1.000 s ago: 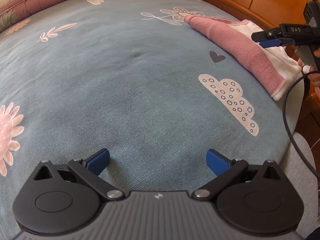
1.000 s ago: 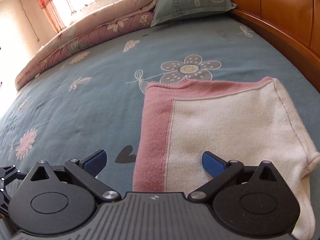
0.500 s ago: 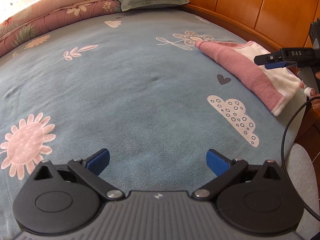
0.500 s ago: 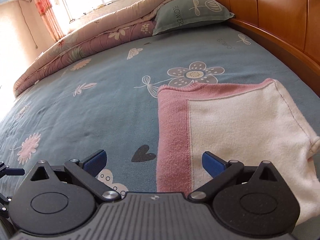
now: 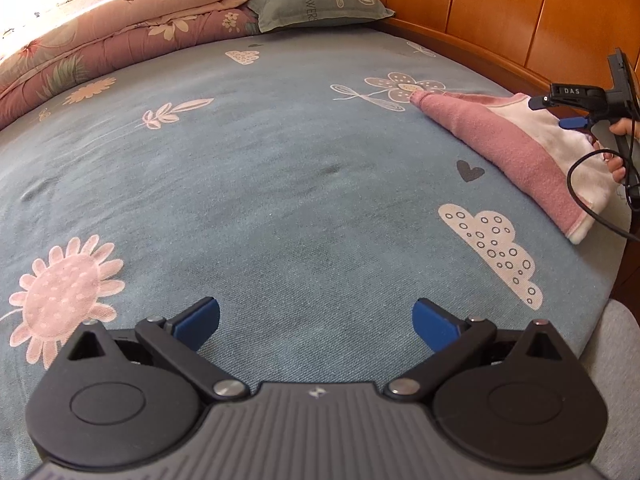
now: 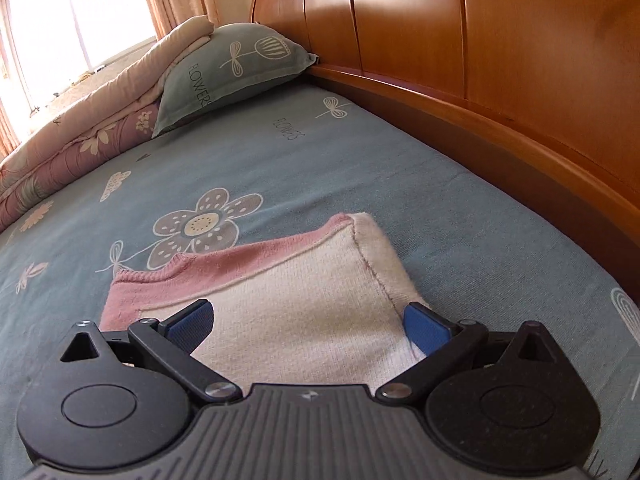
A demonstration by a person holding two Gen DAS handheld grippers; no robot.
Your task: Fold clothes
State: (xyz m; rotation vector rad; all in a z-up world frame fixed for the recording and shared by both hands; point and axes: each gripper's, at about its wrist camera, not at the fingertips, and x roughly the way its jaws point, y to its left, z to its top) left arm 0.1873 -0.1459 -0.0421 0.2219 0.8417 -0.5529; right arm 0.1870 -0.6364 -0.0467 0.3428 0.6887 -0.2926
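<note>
Blue-grey bedding printed with flowers, hearts and clouds covers the bed sheet (image 5: 280, 184) we are working on, and the folded sweater (image 6: 304, 300) lies flat on it as a neat rectangle, white knit with a pink band along two edges. It sits close to the wooden headboard (image 6: 520, 80), just beside the big grey flower print (image 6: 204, 226).

Our right gripper (image 6: 308, 326) hangs low over the near edge of the sweater with its blue pads spread wide, one over the white knit, the other at the sweater's seam corner; whether the pads touch the cloth we cannot quite tell from this low angle. In the left wrist view that gripper (image 5: 560, 114) shows over the sweater (image 5: 520, 152), held by our hand (image 5: 618, 148) with a black cable (image 5: 580, 200) looping down.

Our left gripper (image 5: 316, 322) is well apart from the sweater, over bare sheet, its pads spread and holding nothing.

Beyond the sweater, a green pillow (image 6: 236, 64) leans at the headboard, with a rolled floral quilt (image 5: 120, 40) beside it.
</note>
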